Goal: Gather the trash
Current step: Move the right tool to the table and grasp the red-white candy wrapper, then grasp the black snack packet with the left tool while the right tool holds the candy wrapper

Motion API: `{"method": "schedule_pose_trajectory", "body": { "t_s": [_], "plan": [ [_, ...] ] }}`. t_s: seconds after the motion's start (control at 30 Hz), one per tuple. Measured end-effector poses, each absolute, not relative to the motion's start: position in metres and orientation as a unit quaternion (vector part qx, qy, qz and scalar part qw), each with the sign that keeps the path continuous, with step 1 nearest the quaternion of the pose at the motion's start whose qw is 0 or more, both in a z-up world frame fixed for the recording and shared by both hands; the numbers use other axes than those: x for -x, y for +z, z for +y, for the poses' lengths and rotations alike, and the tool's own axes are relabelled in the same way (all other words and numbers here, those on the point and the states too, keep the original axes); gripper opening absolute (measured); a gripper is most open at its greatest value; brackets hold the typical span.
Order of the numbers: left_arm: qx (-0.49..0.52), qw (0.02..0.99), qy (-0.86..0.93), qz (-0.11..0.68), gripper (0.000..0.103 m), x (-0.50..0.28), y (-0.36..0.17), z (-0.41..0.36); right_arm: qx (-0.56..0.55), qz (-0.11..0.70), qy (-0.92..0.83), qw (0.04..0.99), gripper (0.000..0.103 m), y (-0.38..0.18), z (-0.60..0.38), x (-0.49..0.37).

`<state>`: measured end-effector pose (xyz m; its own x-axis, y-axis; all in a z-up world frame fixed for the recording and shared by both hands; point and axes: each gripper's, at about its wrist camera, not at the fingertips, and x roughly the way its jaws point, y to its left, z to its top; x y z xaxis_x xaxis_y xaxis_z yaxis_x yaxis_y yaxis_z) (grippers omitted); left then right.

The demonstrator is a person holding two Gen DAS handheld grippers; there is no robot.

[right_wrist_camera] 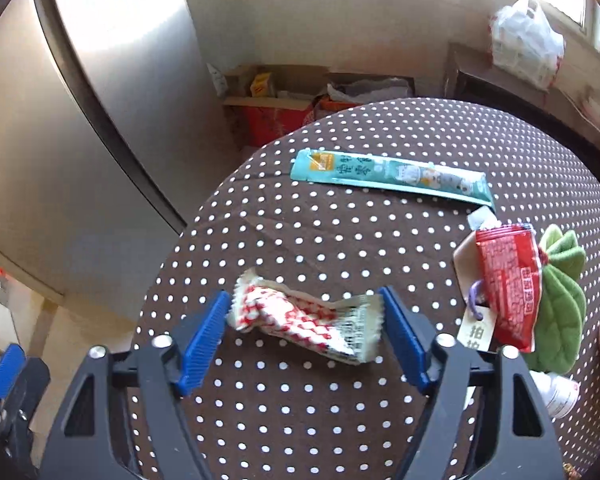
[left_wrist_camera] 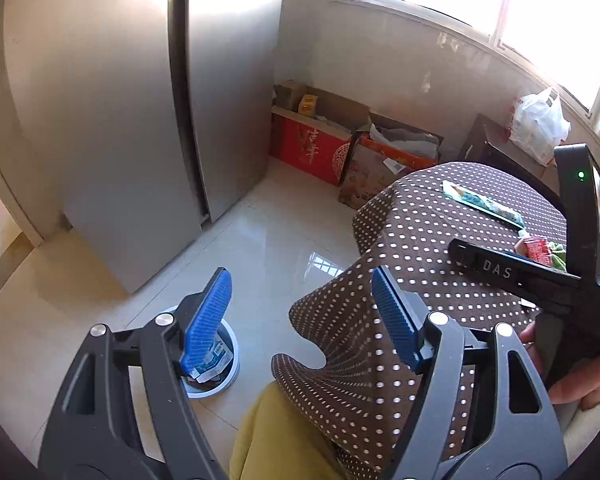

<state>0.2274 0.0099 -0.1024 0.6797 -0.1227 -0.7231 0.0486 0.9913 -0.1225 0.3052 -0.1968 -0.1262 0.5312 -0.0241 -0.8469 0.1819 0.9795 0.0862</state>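
My right gripper (right_wrist_camera: 304, 332) is open over the polka-dot table (right_wrist_camera: 340, 240), its blue pads on either side of a crumpled red-and-white wrapper (right_wrist_camera: 308, 320) lying on the cloth. A long teal sachet (right_wrist_camera: 392, 176) lies farther back and a red packet (right_wrist_camera: 508, 284) lies at the right. My left gripper (left_wrist_camera: 300, 320) is open and empty beside the table's edge (left_wrist_camera: 420, 248), above a small white trash bin (left_wrist_camera: 216, 368) on the floor that holds a blue-and-white wrapper. The teal sachet (left_wrist_camera: 484, 204) and red packet (left_wrist_camera: 538, 250) also show in the left wrist view.
A grey fridge (left_wrist_camera: 120, 120) stands left. Cardboard boxes (left_wrist_camera: 320, 136) sit against the back wall. A green felt leaf (right_wrist_camera: 560, 300), paper tags (right_wrist_camera: 474, 332) and a small bottle (right_wrist_camera: 560, 396) lie at the table's right. A white plastic bag (right_wrist_camera: 524, 40) sits on a dark cabinet.
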Motion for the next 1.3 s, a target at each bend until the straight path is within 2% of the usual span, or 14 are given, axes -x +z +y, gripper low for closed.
{"method": "schedule_pose_trajectory", "body": {
  "t_s": [0.27,0.33,0.37,0.63,1.07,1.3],
  "plan": [
    [0.06,0.909,-0.042,0.41,0.072,-0.228,-0.11,0.013,-0.076,0.465,-0.026,0.882,0.038,-0.118,-0.195,-0.287],
    [0.057,0.91,-0.046,0.407,0.072,-0.225,-0.108,0.008,-0.08,0.461,-0.02,0.884,0.02,-0.114,-0.197,-0.278],
    [0.056,0.911,-0.048,0.406,0.072,-0.223,-0.107,0.006,-0.083,0.461,-0.014,0.883,0.014,-0.112,-0.199,-0.272],
    [0.04,0.913,-0.072,0.398,0.072,-0.208,-0.098,-0.019,-0.112,0.451,0.018,0.885,0.012,-0.101,-0.204,-0.232],
    [0.003,0.905,-0.186,0.382,0.073,-0.17,-0.078,-0.092,-0.159,0.328,-0.022,0.931,0.012,-0.016,-0.268,-0.134],
    [-0.027,0.888,-0.27,0.372,0.077,-0.144,-0.066,-0.143,-0.168,0.303,-0.084,0.934,0.012,-0.007,-0.319,-0.082]
  ]
}}
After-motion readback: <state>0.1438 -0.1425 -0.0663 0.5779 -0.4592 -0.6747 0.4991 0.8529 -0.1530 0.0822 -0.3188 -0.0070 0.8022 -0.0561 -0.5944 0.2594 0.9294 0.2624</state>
